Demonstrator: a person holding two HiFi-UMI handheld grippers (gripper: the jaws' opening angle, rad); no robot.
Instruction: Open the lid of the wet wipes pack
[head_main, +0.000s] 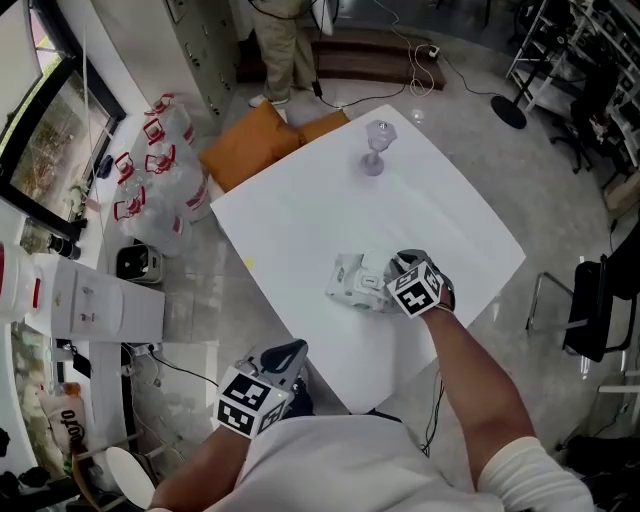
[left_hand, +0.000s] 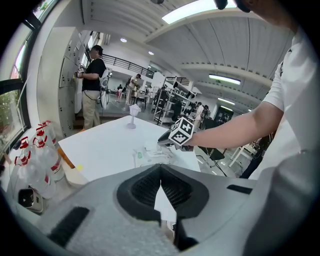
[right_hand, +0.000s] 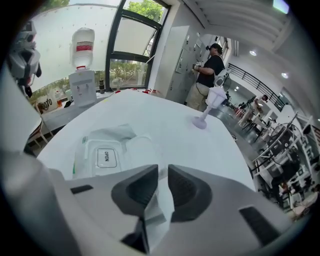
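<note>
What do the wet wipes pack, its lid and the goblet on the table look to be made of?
The wet wipes pack: soft white plastic film, crinkled, slightly glossy. Its lid: stiffer translucent plastic, moulded rim. The goblet: clear, lilac-tinted glass or plastic; cannot tell which.

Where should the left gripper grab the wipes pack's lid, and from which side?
Probably the lid at its lip by the OPEN label, the end toward the right gripper, which holds the wet wipes pack by its end flap. The lid lies flat and closed, so bring the left gripper, now shut, down over that end and hook one jaw under.
</note>
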